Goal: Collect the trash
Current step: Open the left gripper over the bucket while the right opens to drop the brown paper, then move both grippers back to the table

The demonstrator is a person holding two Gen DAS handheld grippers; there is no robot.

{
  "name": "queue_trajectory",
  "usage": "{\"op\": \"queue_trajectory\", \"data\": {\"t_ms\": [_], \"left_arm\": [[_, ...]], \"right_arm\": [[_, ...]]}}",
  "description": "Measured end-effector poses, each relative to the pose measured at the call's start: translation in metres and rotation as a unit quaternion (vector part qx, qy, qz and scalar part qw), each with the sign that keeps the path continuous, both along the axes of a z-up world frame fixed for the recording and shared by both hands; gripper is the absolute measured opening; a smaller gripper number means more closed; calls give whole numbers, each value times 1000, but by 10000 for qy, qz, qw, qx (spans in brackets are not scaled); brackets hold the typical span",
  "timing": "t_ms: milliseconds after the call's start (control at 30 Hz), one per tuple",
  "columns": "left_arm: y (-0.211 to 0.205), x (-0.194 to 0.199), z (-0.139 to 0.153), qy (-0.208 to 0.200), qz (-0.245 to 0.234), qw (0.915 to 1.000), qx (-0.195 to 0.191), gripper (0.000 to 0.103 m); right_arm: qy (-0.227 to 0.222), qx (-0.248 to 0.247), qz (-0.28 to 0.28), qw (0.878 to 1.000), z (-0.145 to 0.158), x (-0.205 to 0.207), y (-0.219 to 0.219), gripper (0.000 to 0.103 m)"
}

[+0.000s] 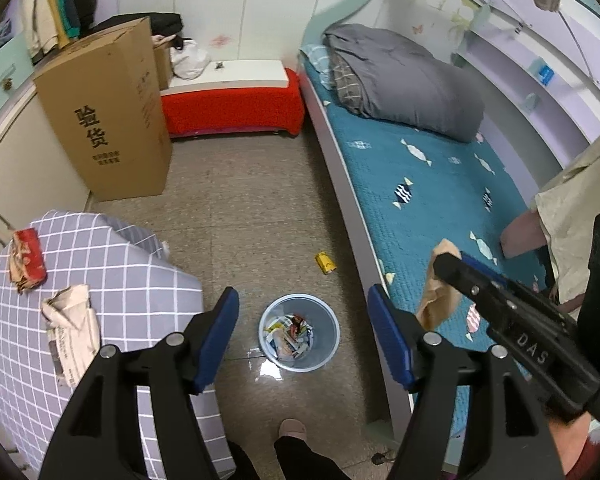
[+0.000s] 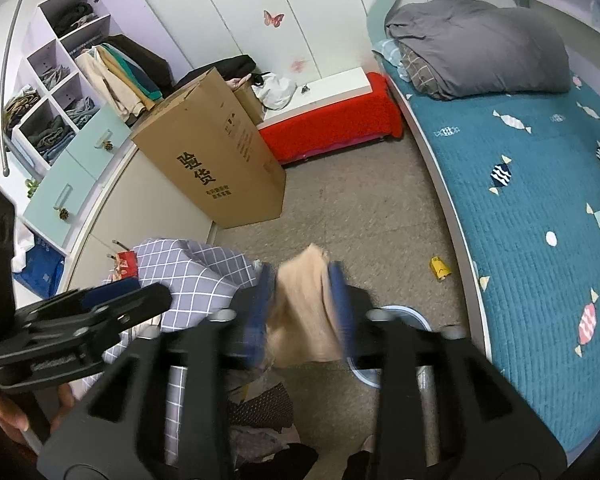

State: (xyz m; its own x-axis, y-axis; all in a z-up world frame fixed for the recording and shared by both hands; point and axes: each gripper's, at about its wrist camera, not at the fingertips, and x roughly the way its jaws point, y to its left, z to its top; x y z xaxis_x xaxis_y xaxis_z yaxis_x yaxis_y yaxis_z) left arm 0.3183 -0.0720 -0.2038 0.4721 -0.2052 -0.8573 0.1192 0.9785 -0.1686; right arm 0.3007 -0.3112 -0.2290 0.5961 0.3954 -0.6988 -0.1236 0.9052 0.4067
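Observation:
My left gripper (image 1: 303, 312) is open and empty, held high above a pale blue trash bin (image 1: 299, 333) on the floor that holds several wrappers. My right gripper (image 2: 302, 280) is shut on a tan paper scrap (image 2: 306, 304); in the left wrist view it hangs over the bed edge with the scrap (image 1: 440, 292). The bin rim (image 2: 408, 316) shows just behind the right fingers. A yellow wrapper (image 1: 325, 263) lies on the floor near the bed. Crumpled paper (image 1: 74, 320) and a red packet (image 1: 30, 256) lie on the checked cloth.
A table with a checked grey cloth (image 1: 112, 264) stands at the left. A tall cardboard box (image 1: 108, 112), a red bench (image 1: 236, 108) and a bed with a blue cover (image 1: 432, 200) ring the floor. My foot (image 1: 294, 430) stands near the bin.

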Motion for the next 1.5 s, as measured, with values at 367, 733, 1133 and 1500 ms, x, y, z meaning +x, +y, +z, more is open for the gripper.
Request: {"op": "queue_trajectory", "data": {"t_ms": [367, 733, 1133, 1500], "left_arm": [[25, -18, 2, -33, 264, 9996, -8, 69], [28, -31, 4, -37, 350, 9994, -71, 69], [81, -46, 7, -53, 814, 9967, -1, 70], [201, -73, -10, 253, 1948, 9801, -282, 70]], "right_arm": [[-179, -315, 169, 9992, 8, -10, 21, 66], [-291, -415, 464, 9976, 19, -37, 40, 66], [-192, -288, 808, 9961, 17, -36, 90, 66], [177, -192, 1690, 9853, -6, -28, 198, 67]]}}
